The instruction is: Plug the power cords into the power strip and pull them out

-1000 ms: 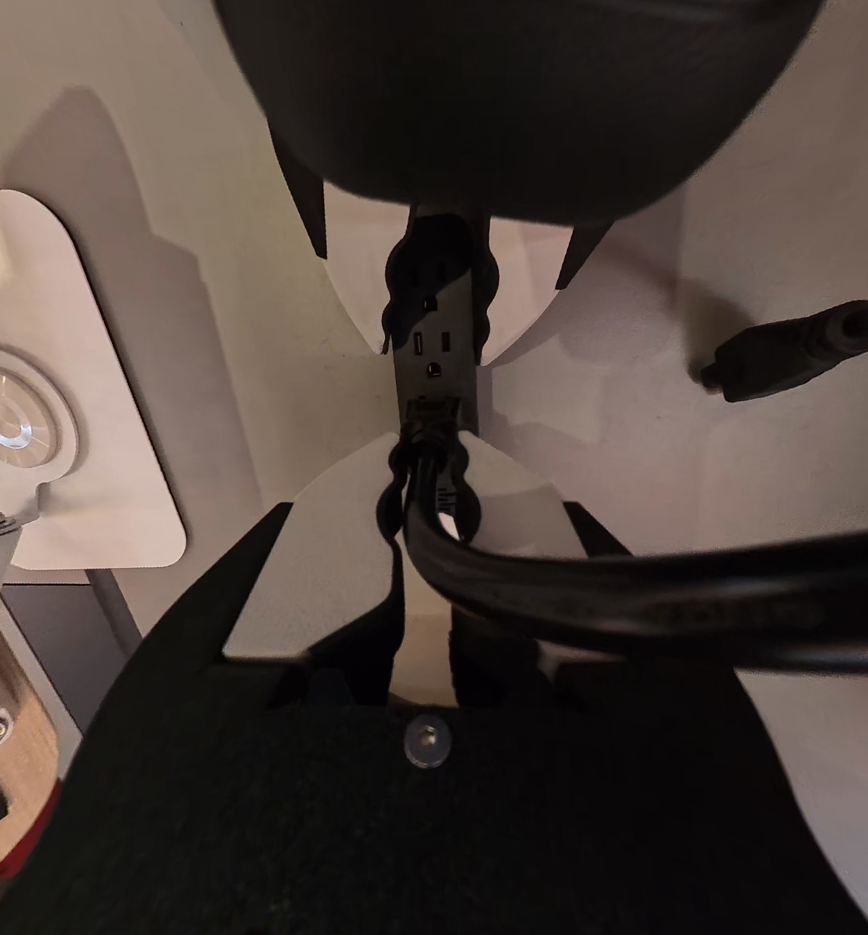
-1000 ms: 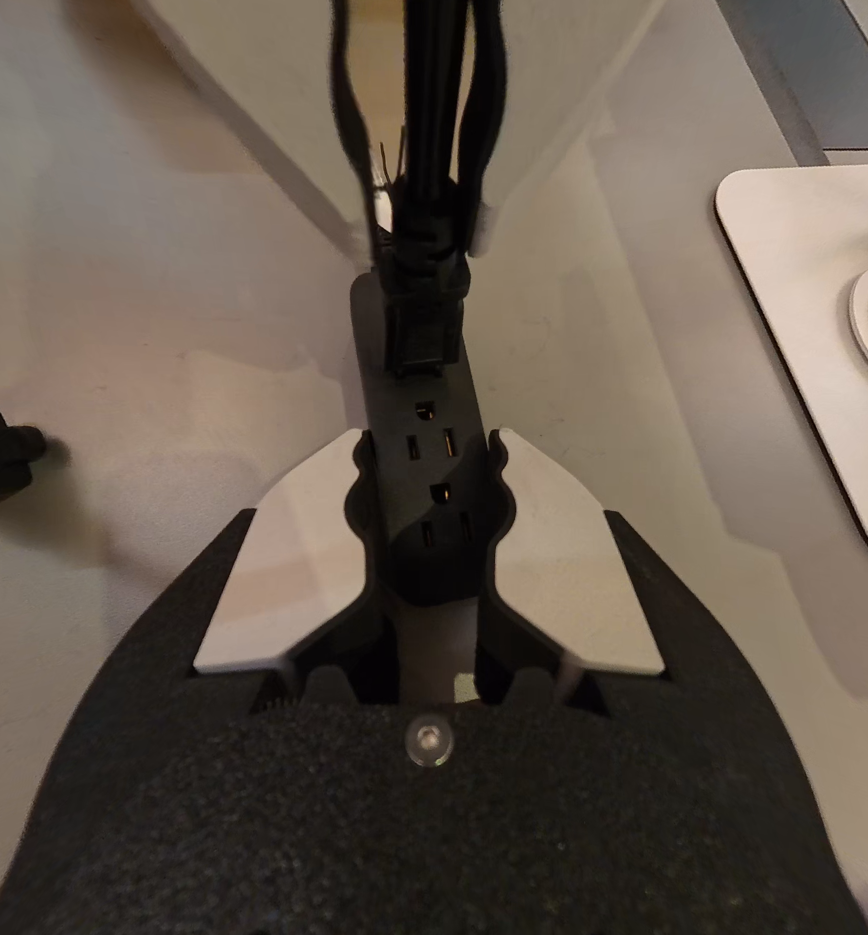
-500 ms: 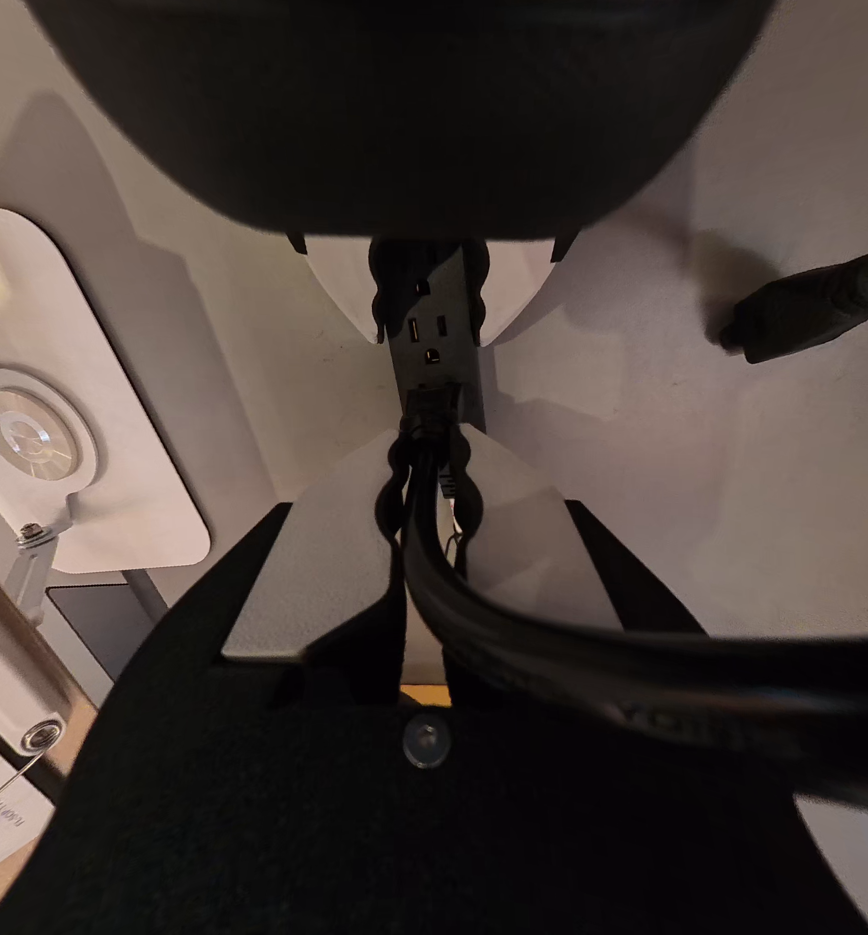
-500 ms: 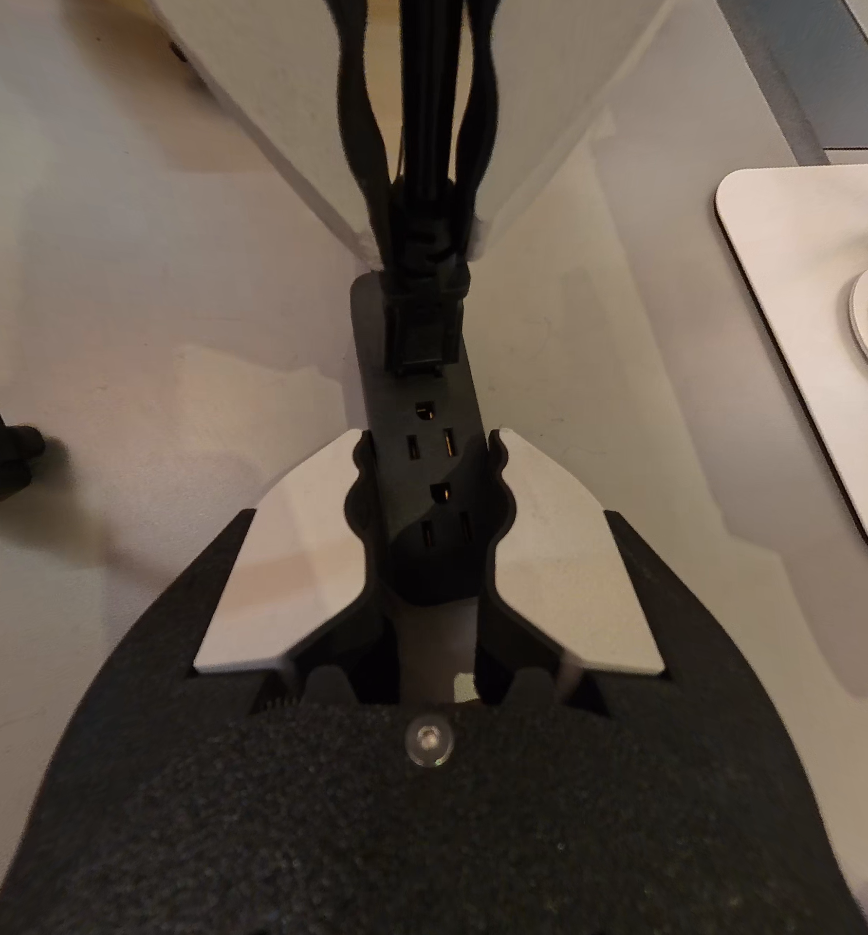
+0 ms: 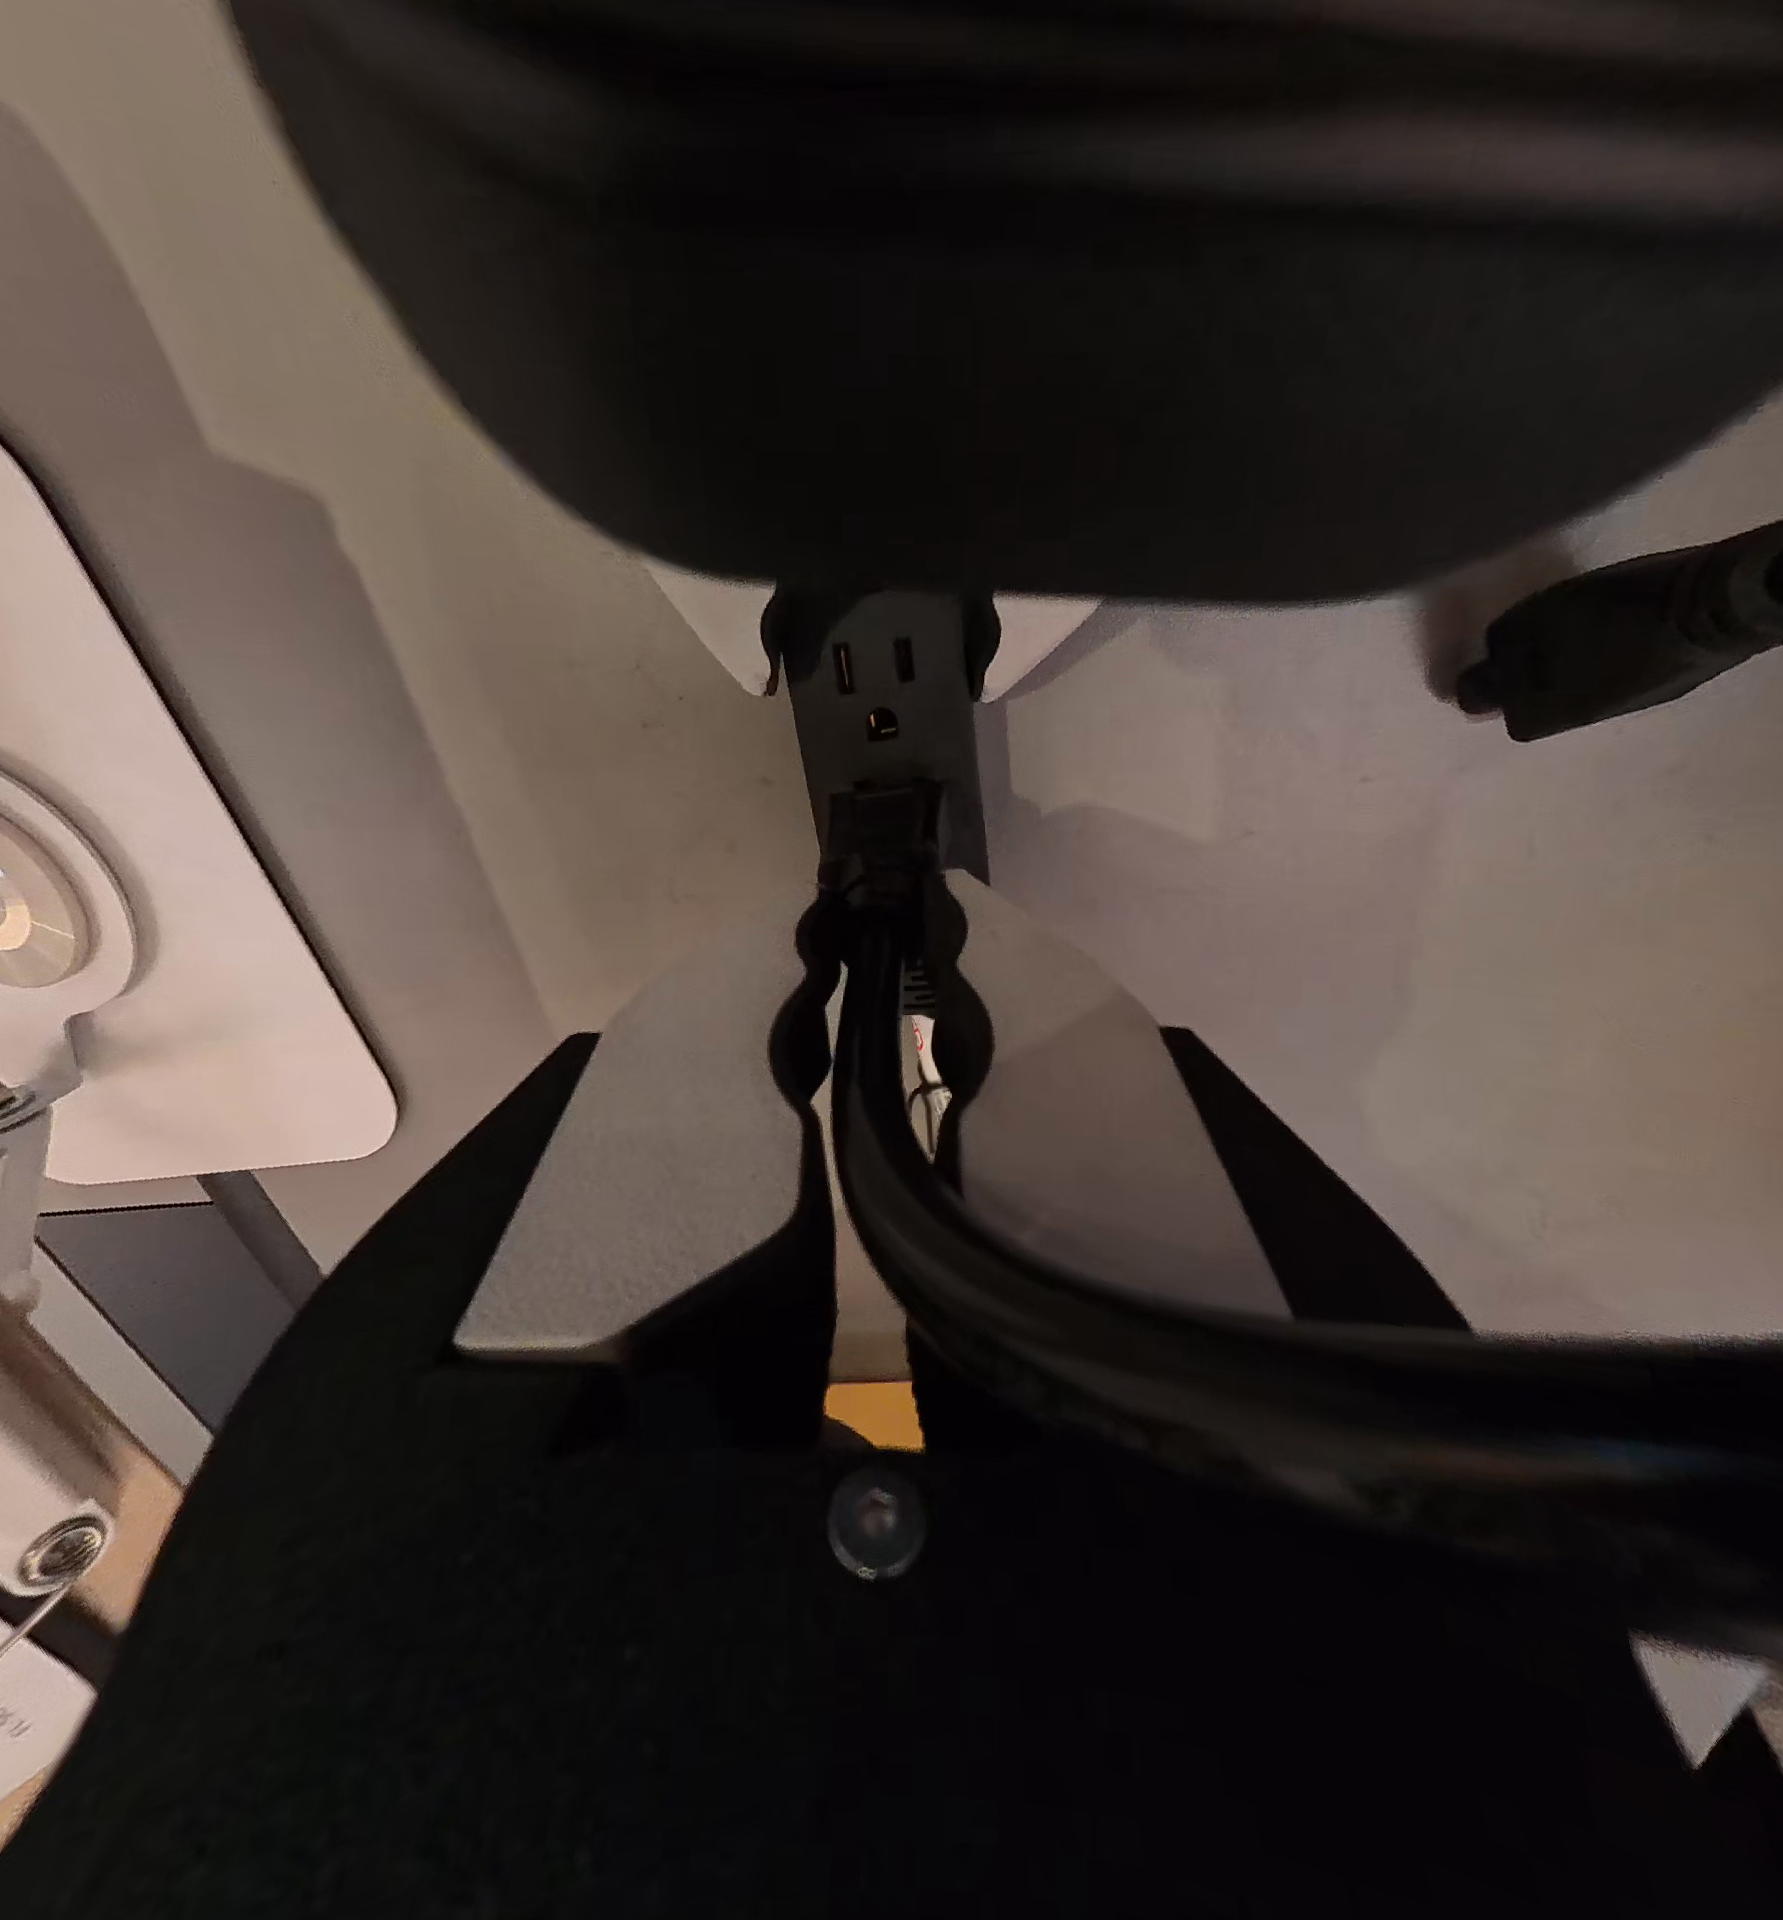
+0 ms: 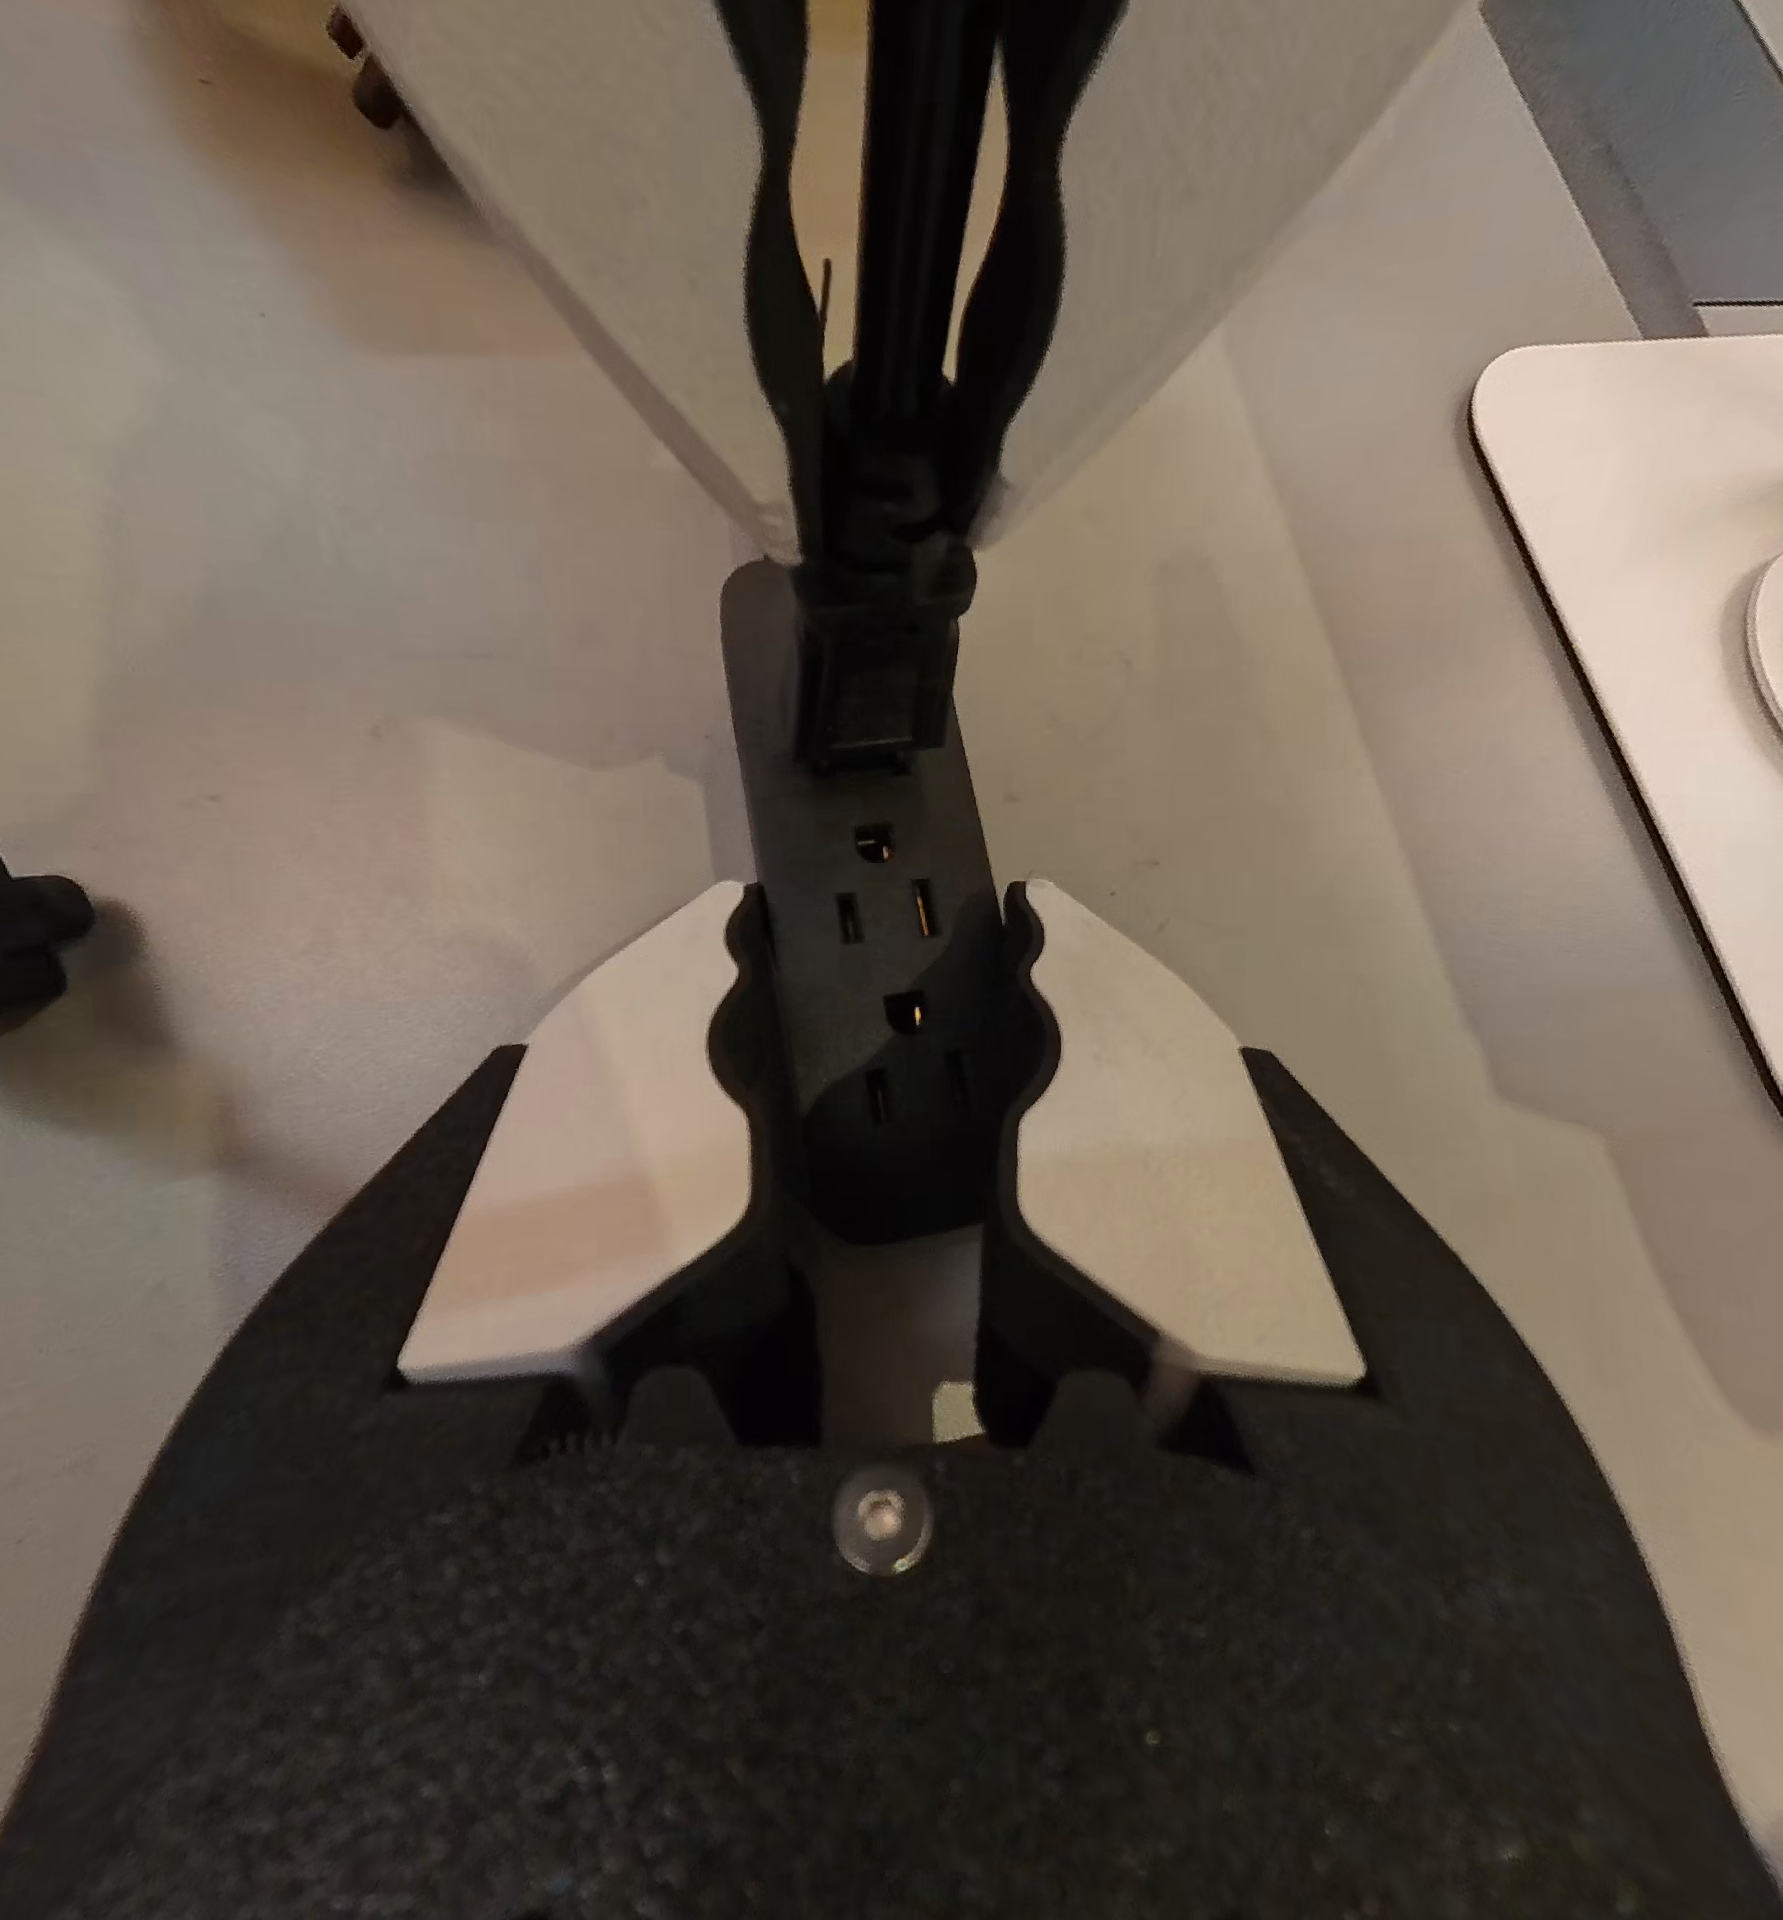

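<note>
Right wrist view: right fingers (image 6: 879, 1049) clamp power strip (image 6: 866, 894); left fingers (image 5: 879, 987) clamp seated plug (image 5: 882, 836).

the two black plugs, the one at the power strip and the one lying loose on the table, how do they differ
The plug at the power strip sits on the black power strip, gripped by the left gripper; the loose plug lies flat on the table, touched by neither gripper. The gripped plug points down into the strip, the loose one sideways. Both are black, each on a black cord.
</note>
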### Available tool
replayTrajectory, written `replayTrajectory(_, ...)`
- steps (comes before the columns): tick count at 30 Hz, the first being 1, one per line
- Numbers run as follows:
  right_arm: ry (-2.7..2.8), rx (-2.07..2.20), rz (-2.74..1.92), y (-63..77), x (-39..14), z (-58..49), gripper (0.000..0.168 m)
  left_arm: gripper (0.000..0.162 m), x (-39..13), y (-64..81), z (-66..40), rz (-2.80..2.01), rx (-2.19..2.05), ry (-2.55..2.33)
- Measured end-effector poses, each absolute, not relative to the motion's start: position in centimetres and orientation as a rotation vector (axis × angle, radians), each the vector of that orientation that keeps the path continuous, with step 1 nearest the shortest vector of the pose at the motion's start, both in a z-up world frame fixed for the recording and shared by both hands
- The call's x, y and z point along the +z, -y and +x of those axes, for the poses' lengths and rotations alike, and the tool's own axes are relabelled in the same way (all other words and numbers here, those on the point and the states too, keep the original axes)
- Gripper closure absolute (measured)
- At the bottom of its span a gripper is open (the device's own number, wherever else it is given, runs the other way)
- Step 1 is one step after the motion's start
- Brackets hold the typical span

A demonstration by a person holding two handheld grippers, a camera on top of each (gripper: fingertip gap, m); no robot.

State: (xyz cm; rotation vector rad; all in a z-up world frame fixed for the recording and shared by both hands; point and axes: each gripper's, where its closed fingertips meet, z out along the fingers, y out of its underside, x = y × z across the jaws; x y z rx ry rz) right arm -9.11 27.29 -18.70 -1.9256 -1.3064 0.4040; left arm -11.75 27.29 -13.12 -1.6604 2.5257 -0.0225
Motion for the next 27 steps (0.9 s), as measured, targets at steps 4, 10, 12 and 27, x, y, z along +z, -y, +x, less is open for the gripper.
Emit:
replayTrajectory(4, 1.306, 0.404, -1.926, -27.28, -18.70, -9.11, 0.123, 0.146, -13.20, -27.24, -11.58, -1.691, -0.071, -2.519)
replayTrajectory(10, 1.307, 0.400, -1.924, -27.29, -18.71, -9.11, 0.123, 0.146, -13.41, -27.08, -11.11, -1.646, -0.074, -2.516)
replayTrajectory(12, 1.306, 0.404, -1.926, -27.29, -18.70, -9.11, 0.123, 0.146, -13.41, -27.12, -11.11, -1.649, -0.092, -2.513)
replayTrajectory(27, 1.303, 0.403, -1.928, -27.30, -18.70, -9.13, 0.123, 0.145, -13.39, -27.53, -11.59, -1.709, -0.146, -2.508)
